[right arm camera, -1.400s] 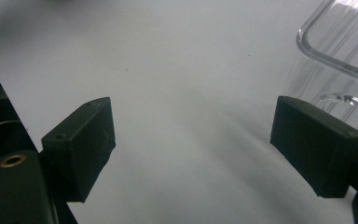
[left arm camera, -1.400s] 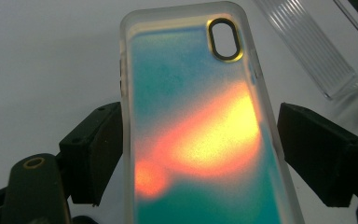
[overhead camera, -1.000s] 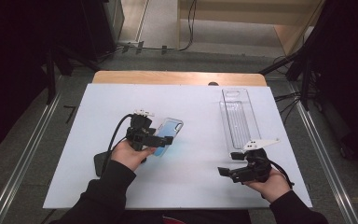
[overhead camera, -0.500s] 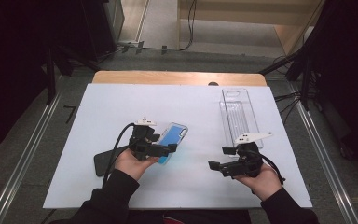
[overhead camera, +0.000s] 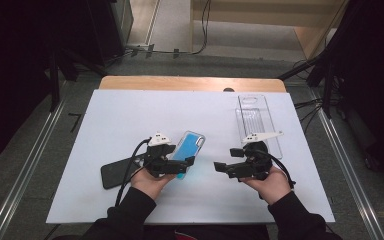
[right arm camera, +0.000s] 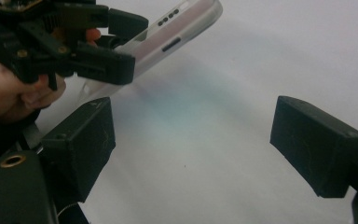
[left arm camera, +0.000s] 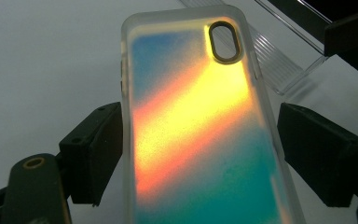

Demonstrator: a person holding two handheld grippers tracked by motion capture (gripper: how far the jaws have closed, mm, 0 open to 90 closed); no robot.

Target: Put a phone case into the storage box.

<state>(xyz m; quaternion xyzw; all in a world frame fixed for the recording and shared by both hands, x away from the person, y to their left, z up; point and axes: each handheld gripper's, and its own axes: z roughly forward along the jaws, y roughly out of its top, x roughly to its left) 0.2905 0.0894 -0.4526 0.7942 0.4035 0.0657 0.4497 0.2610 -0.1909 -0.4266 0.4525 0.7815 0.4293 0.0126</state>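
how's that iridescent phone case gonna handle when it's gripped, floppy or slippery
The phone case is an empty thin shell with a translucent rim, so it is probably light and may flex when squeezed. Its glossy back suggests it could slip between the left gripper's fingers.

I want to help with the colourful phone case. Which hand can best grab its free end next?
Probably the right. The right gripper is open, empty and points towards the phone case, which the left gripper holds tilted off the table.

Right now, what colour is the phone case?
The phone case is frosted clear with a blue, orange-yellow and teal iridescent sheen; the left gripper view shows it best.
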